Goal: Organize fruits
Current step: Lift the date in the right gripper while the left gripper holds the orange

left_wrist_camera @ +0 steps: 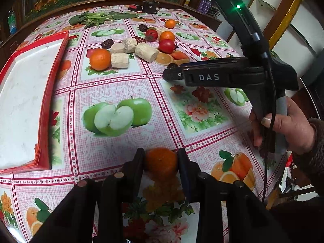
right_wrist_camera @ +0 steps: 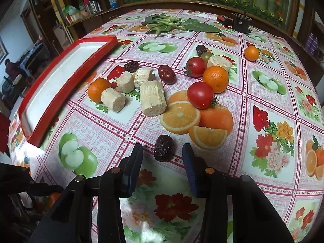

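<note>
An orange (left_wrist_camera: 161, 163) sits on the fruit-print tablecloth, and my left gripper (left_wrist_camera: 161, 152) is shut on it, a finger pressing each side. My right gripper (right_wrist_camera: 163, 150) is open, and a dark wrinkled date (right_wrist_camera: 163, 148) lies between its fingers without touching either one. Beyond the date are loose oranges (right_wrist_camera: 215, 79), red tomatoes (right_wrist_camera: 200, 95), more dates (right_wrist_camera: 166, 74) and pale cut cylinders (right_wrist_camera: 152, 99). A red tray (left_wrist_camera: 58, 81) with a bare white inside lies at the left. In the left wrist view the right gripper (left_wrist_camera: 168, 75) reaches in from the right.
Leafy greens (right_wrist_camera: 166, 23) lie at the far side, next to a black device (right_wrist_camera: 240, 22) and a small red object (right_wrist_camera: 223, 19). A hand (left_wrist_camera: 293, 129) holds the right gripper's handle over the table's right edge. Shelves and furniture stand beyond the table.
</note>
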The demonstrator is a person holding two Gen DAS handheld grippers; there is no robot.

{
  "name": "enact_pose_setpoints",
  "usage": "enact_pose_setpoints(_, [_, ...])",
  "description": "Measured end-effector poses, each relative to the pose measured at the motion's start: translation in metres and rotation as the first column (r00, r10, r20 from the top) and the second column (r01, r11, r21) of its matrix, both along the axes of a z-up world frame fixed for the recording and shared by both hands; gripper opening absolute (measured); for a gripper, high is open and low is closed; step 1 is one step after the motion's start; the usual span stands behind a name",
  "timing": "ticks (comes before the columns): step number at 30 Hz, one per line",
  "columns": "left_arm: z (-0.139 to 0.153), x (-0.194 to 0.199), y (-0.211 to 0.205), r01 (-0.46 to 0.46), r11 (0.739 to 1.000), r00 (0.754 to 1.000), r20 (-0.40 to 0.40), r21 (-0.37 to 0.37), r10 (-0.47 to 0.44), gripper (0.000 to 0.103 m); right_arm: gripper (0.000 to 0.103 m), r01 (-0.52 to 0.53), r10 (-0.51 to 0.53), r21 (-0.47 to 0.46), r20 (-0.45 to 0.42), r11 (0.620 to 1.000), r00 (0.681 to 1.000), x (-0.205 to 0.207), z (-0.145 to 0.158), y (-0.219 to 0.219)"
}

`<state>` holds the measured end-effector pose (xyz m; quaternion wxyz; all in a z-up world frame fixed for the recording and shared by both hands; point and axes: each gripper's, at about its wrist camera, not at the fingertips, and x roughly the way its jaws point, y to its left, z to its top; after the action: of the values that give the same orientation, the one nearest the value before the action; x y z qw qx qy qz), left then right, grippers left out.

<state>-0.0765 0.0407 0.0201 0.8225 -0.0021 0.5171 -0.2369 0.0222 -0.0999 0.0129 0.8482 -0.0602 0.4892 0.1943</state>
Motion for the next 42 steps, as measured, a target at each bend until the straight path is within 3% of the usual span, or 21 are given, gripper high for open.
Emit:
enact_pose_setpoints(4, [0.000, 0.000, 0.000, 0.007, 1.000, 1.000, 0.002, -0.005, -0.007, 0.036, 0.038, -0.032, 0.034, -0.084, 0.027, 0.996, 0.999, 0.002, -0.002, 0.014])
enact_pose_setpoints(6, [0.000, -0.001, 0.001, 0.009, 1.000, 1.000, 0.006, -0.007, -0.009, 0.036, 0.023, -0.068, 0.071, -0.113, 0.024, 0.991, 0.997, 0.000, -0.001, 0.020])
enact_pose_setpoints(8, [0.000, -0.001, 0.002, 0.014, 1.000, 1.000, 0.011, -0.011, -0.014, 0.036, 0.021, -0.092, 0.097, -0.155, 0.027, 0.984, 0.995, -0.003, 0.000, 0.023])
enact_pose_setpoints(18, [0.000, 0.000, 0.008, 0.017, 0.999, 1.000, 0.014, -0.033, -0.017, 0.036, 0.021, -0.044, 0.043, -0.080, -0.015, 0.996, 0.999, -0.006, -0.001, 0.011])
enact_pose_setpoints(23, [0.000, 0.002, 0.007, 0.027, 0.999, 1.000, 0.010, -0.027, -0.027, 0.036, 0.031, -0.030, 0.029, -0.013, -0.047, 0.999, 0.998, 0.000, -0.001, 0.010])
enact_pose_setpoints(28, [-0.001, 0.002, 0.009, 0.025, 0.999, 1.000, 0.003, -0.038, -0.025, 0.036, 0.033, -0.026, 0.024, -0.050, -0.044, 0.998, 0.999, -0.001, 0.000, 0.017])
enact_pose_setpoints(31, [-0.001, 0.002, 0.009, 0.027, 0.999, 1.000, 0.000, -0.040, -0.027, 0.036, 0.044, -0.023, 0.019, -0.059, -0.067, 0.998, 0.998, 0.002, 0.000, 0.020])
enact_pose_setpoints(33, [-0.001, 0.001, 0.009, 0.028, 0.999, 1.000, 0.001, -0.039, -0.028, 0.036, 0.092, -0.002, -0.004, -0.110, -0.054, 0.994, 0.999, 0.003, -0.001, 0.022])
enact_pose_setpoints(34, [-0.001, 0.001, 0.009, 0.029, 0.999, 1.000, 0.001, -0.040, -0.029, 0.036, 0.095, 0.003, -0.007, -0.123, -0.032, 0.992, 0.999, 0.002, 0.000, 0.023])
enact_pose_setpoints(38, [-0.001, 0.001, 0.011, 0.027, 0.999, 1.000, 0.000, -0.043, -0.027, 0.036, 0.091, -0.019, 0.013, -0.095, -0.056, 0.995, 0.998, 0.000, -0.007, 0.022])
enact_pose_setpoints(40, [-0.001, 0.001, 0.011, 0.026, 0.999, 1.000, 0.002, -0.043, -0.026, 0.036, 0.078, -0.009, 0.005, -0.109, -0.033, 0.994, 0.999, -0.001, -0.007, 0.021])
enact_pose_setpoints(41, [0.000, 0.000, 0.012, 0.025, 0.999, 1.000, 0.006, -0.041, -0.025, 0.036, 0.067, -0.013, 0.011, -0.102, -0.026, 0.995, 1.000, -0.002, -0.005, 0.021])
enact_pose_setpoints(42, [0.000, -0.001, 0.011, 0.026, 0.999, 1.000, 0.011, -0.037, -0.025, 0.036, 0.049, -0.021, 0.019, -0.104, -0.019, 0.994, 1.000, -0.003, -0.003, 0.021])
